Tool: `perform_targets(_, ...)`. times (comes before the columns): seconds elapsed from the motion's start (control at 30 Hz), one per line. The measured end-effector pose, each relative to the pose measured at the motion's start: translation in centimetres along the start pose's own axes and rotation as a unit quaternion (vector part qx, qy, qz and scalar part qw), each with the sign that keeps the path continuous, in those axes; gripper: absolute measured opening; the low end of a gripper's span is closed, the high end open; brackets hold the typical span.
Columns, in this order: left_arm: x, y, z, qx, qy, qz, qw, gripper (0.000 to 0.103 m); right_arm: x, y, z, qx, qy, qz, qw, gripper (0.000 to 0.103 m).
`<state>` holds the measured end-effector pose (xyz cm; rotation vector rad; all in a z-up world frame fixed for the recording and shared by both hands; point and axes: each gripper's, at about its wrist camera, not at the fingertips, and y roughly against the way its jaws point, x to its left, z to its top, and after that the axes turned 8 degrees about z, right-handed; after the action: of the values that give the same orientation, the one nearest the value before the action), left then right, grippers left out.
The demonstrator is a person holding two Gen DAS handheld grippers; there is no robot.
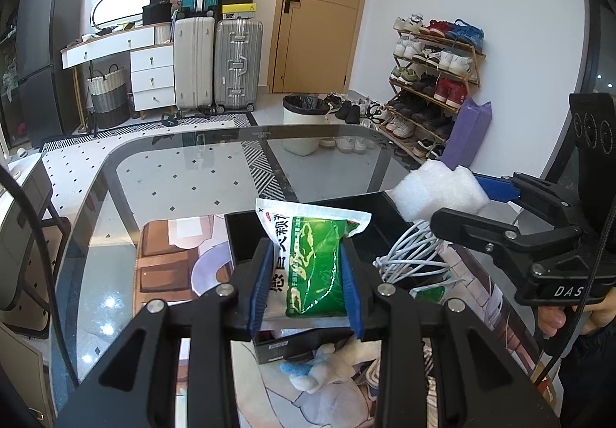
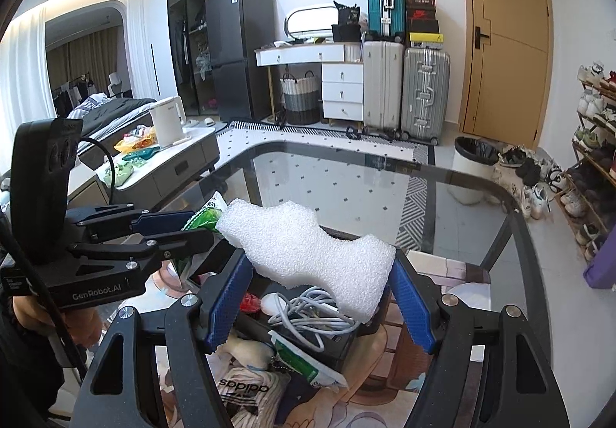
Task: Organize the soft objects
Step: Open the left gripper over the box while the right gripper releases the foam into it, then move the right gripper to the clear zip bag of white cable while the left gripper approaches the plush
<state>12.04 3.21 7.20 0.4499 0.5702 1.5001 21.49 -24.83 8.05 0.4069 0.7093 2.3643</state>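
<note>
Green packet [image 1: 313,266] held above the black box [image 1: 246,235], long axis running away from the camera, far end tipped up and slightly left. Left gripper [image 1: 306,287] narrowly open, blue pads [image 1: 258,285] clamped on the packet's two long sides. White foam piece [image 2: 308,249] lies crosswise, long axis left-far to right-near, over the box holding a coiled white cable [image 2: 312,312]. Right gripper [image 2: 319,306] spread wide, gripping the foam at its ends. Glass table [image 1: 184,173] underneath.
</note>
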Motion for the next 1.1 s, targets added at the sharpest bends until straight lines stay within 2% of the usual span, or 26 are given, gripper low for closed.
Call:
perform_targets(0.47,-0.1,-2.8,-0.1,0.023,0.004,0.007,0.9997,0.035,-0.5,-4.6,0.7,0.021,0.001,-0.011,1.000,0.074)
perform_targets(0.6,-0.3,-3.0,-0.4,0.030,-0.003,0.018,0.9994,0.040,-0.6,-4.9,0.5,0.015,-0.001,-0.010,1.000,0.086)
perform_targets(0.67,-0.3,-2.9,-0.6,0.033,-0.005,0.022,0.9992,0.046,-0.6,-4.5,0.4,0.011,-0.002,-0.009,1.000,0.087)
perform_targets(0.7,-0.3,-2.8,-0.6,0.032,-0.005,0.024,0.9992,0.057,-0.8,-4.3,0.3,0.010,-0.004,-0.010,1.000,0.088)
perform_targets(0.8,-0.4,-2.1,-0.8,0.023,-0.006,0.027,0.9994,0.063,-1.1,-3.3,-0.1,0.005,-0.007,-0.013,1.000,0.092)
perform_targets(0.9,-0.3,-1.3,-1.0,0.019,-0.005,0.037,0.9991,0.093,-1.3,-2.0,-0.7,0.001,-0.014,-0.011,1.000,0.098)
perform_targets(0.93,-0.3,-1.0,-1.1,0.013,-0.003,0.042,0.9990,0.098,-1.4,-1.6,-0.9,0.000,-0.016,-0.010,1.000,0.100)
perform_targets(1.1,0.0,0.3,-1.4,0.004,-0.004,0.052,0.9986,0.102,-1.3,0.6,-2.3,-0.004,-0.026,-0.002,1.000,0.102)
